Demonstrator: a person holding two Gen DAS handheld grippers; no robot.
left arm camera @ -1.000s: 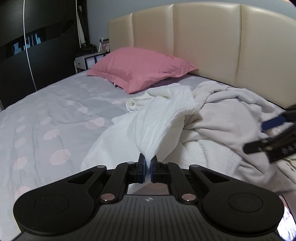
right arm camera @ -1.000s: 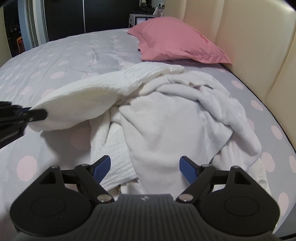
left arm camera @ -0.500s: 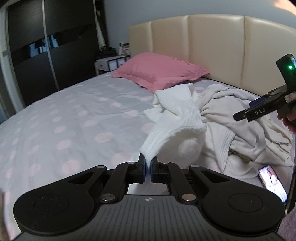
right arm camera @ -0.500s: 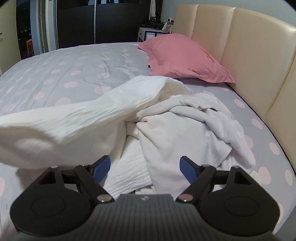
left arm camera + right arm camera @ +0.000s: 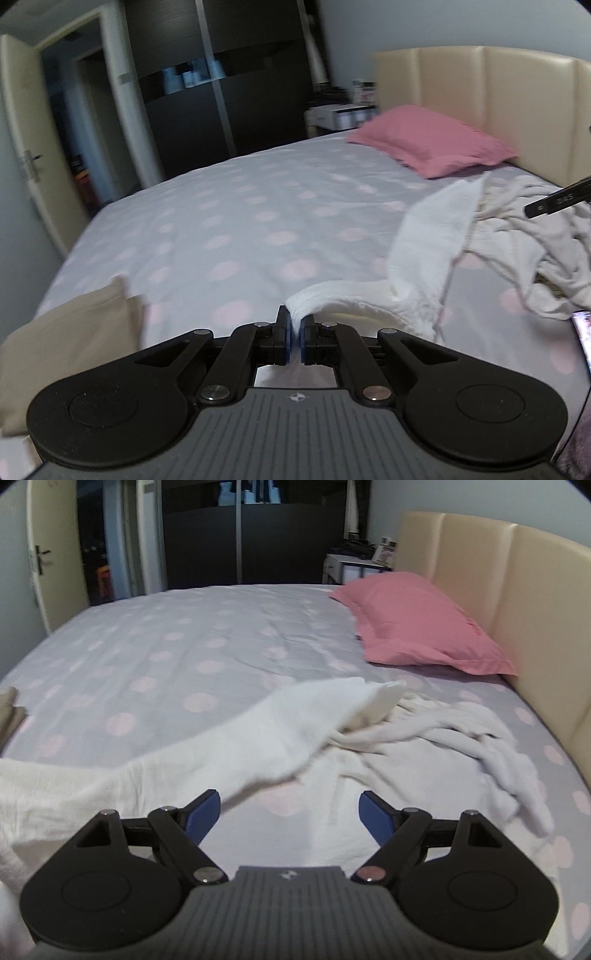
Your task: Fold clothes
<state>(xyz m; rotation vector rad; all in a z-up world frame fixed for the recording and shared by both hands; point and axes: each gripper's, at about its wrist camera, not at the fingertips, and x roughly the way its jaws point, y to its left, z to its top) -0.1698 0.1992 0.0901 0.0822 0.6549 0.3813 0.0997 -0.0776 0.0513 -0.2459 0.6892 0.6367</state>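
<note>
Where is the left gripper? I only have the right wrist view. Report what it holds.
Observer: The left gripper is shut on an edge of the white garment, low over the bed.
Operator: Check beside the pile for anything in the way.
Observer: A phone with a lit screen lies on the bed next to the pile of clothes.

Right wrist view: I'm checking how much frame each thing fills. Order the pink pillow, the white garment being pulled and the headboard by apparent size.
1. white garment, nearest the camera, which inflates it.
2. headboard and pink pillow: too alike to rank.
</note>
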